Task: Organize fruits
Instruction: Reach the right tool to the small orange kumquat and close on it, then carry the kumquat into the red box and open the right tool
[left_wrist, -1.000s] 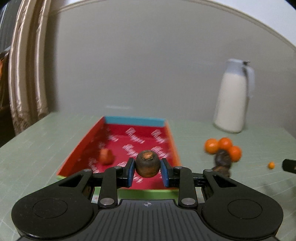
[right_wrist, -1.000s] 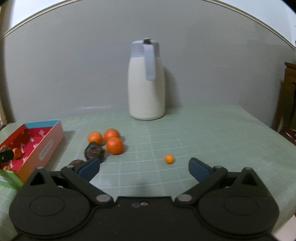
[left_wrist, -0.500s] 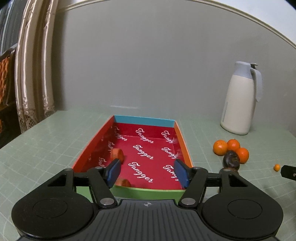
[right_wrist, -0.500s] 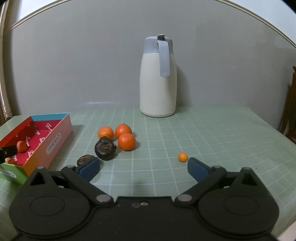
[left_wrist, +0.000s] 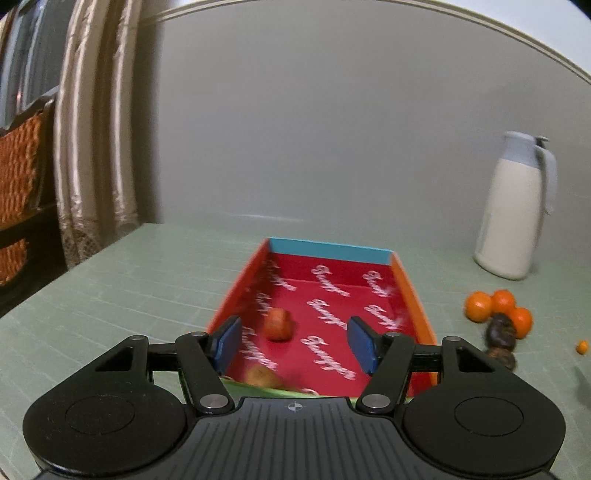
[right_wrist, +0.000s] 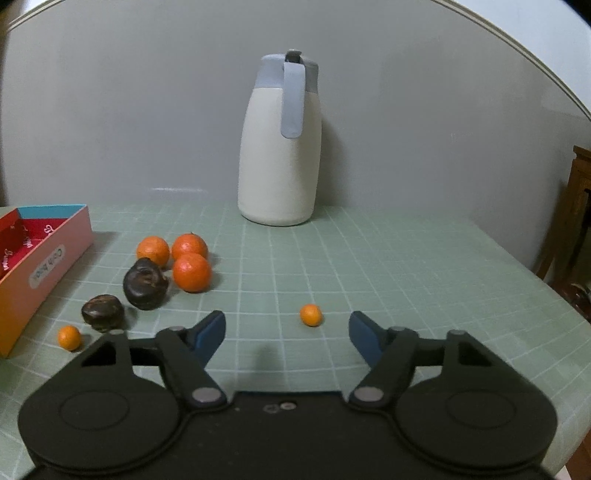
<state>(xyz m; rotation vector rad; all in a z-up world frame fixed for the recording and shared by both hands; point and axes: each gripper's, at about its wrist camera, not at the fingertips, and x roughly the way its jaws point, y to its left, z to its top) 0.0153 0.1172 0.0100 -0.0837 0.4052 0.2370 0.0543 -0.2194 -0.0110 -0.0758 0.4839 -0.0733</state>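
My left gripper (left_wrist: 293, 345) hangs released and empty over the red box (left_wrist: 413, 299). My right gripper (right_wrist: 284, 338), jaws just narrowing with nothing gripped, lines up on the small kumquat (right_wrist: 310, 314) mid-table; next I advance and close.

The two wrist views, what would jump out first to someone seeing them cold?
Probably the red box with white script lining, straight ahead of the open left gripper. Next, the three oranges clustered beside two dark fruits, left of centre on the green grid mat. Behind them, a cream jug stands against the wall.
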